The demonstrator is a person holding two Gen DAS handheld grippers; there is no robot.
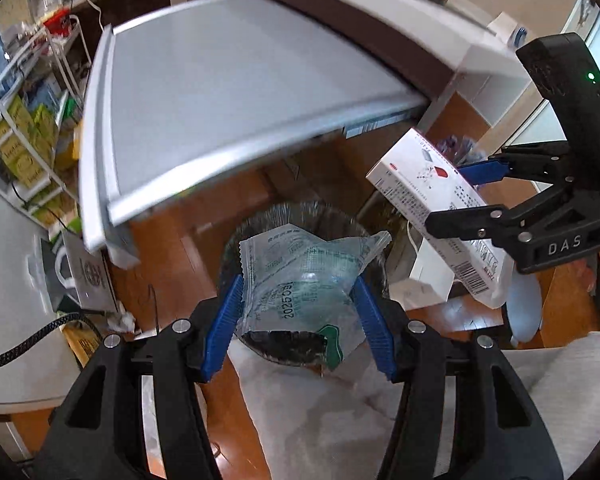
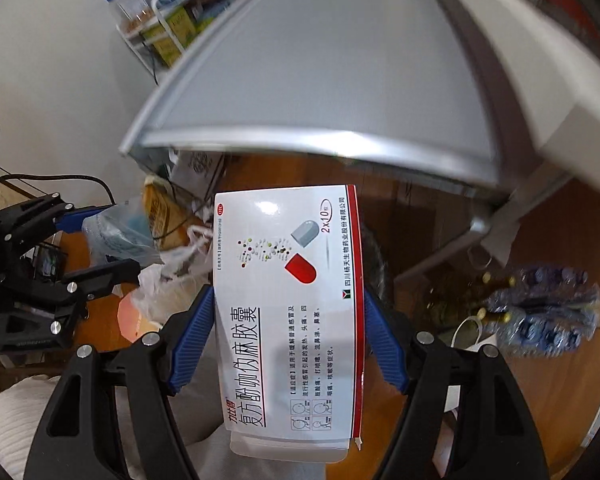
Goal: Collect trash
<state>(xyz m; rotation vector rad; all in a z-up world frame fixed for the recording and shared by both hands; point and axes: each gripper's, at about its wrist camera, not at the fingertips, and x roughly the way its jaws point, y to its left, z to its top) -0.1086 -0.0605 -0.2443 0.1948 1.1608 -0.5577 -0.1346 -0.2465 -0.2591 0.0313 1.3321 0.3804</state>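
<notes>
Two trash items in hand above the bin, neither dropped yet.

Left gripper [image 1: 298, 322]: jaws partly closed on a crumpled clear wrapper [image 1: 300, 280], pads pressing both its sides; item hangs directly over the dark round bin [image 1: 236, 240] on the wood floor. Right gripper [image 2: 288, 334]: jaws closed on the long edges of a white medicine box [image 2: 288, 300], red stripe and capsule print facing the camera; in the left view the box sits to the right of the bin and higher, not yet over its mouth. A grey tabletop [image 1: 236, 96] overhangs the bin. Status, judged: pick-up finished for both items; release of the wrapper looks near, the box needs bringing over first. A white scrap [image 1: 122, 322] remains on the floor left of the bin, possibly more to collect.
</notes>
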